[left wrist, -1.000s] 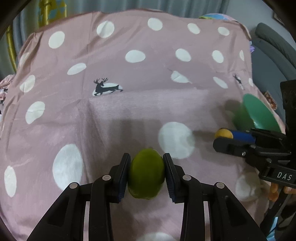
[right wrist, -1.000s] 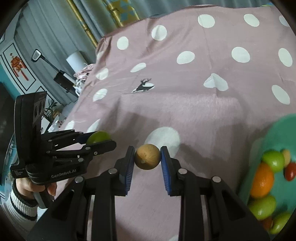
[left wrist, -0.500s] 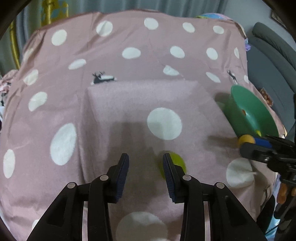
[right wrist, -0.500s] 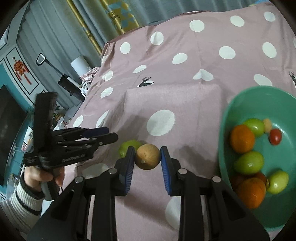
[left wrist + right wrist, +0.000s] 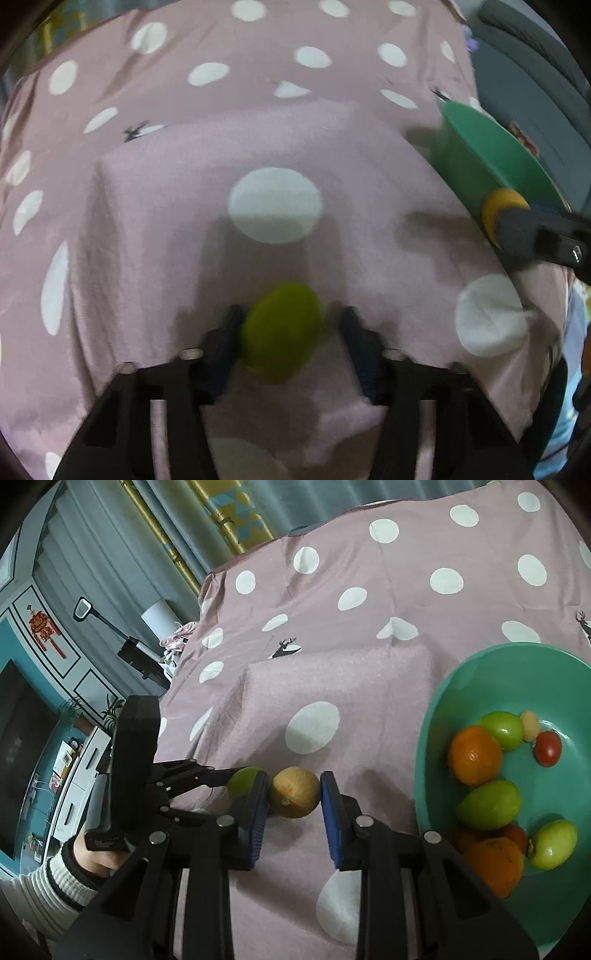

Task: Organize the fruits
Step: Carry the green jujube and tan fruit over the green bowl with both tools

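1. The green fruit (image 5: 280, 332) lies on the pink spotted cloth (image 5: 155, 206), right between the fingers of your left tongs (image 5: 290, 325). Its long axis tilts a little from upright in the left wrist view. The left finger seems to touch it; a gap shows on the right side, so the tongs stand wide around it, not clamped.
2. Your right tongs (image 5: 293, 794) hold a round tan fruit (image 5: 294, 792). The left pad presses it; whether the right pad touches is hard to tell.
3. The teal bowl (image 5: 432, 738) sits to the right of both fruits. Your right tongs are nearer to it; the left tongs are well apart from it.
4. Inside the bowl lie oranges (image 5: 474, 755), green fruits (image 5: 487, 805) and small red ones (image 5: 547, 747).
5. The left wrist view is blurred, so the finger edges are soft. The bowl's near rim is hidden behind the right tongs. From the right, the green fruit is half hidden behind a blue pad.
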The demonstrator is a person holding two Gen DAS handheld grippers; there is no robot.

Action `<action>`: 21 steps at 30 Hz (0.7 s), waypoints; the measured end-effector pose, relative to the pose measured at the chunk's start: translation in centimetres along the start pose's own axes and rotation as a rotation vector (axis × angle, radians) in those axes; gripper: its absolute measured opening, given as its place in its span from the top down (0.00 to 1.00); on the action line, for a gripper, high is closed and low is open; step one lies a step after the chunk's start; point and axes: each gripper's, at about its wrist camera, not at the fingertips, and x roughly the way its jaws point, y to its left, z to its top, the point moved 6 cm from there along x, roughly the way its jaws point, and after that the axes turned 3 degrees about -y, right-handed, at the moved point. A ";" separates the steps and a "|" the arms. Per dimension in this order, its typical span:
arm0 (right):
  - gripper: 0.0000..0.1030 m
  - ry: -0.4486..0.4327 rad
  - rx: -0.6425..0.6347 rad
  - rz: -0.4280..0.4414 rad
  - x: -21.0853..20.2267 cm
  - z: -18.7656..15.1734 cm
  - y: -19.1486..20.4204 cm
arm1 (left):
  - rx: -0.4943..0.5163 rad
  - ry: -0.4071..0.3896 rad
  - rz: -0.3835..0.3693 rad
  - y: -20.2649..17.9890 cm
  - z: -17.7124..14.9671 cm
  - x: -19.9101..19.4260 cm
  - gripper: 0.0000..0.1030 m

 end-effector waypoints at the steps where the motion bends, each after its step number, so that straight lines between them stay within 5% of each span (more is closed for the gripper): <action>1: 0.72 -0.001 0.001 0.002 -0.1 -0.1 0.0 | -0.026 -0.007 -0.023 0.3 0.2 0.0 0.62; 21: 0.72 -0.089 0.001 0.006 -4.4 0.4 0.4 | -0.032 -0.191 -0.044 -1.5 2.8 -8.6 0.62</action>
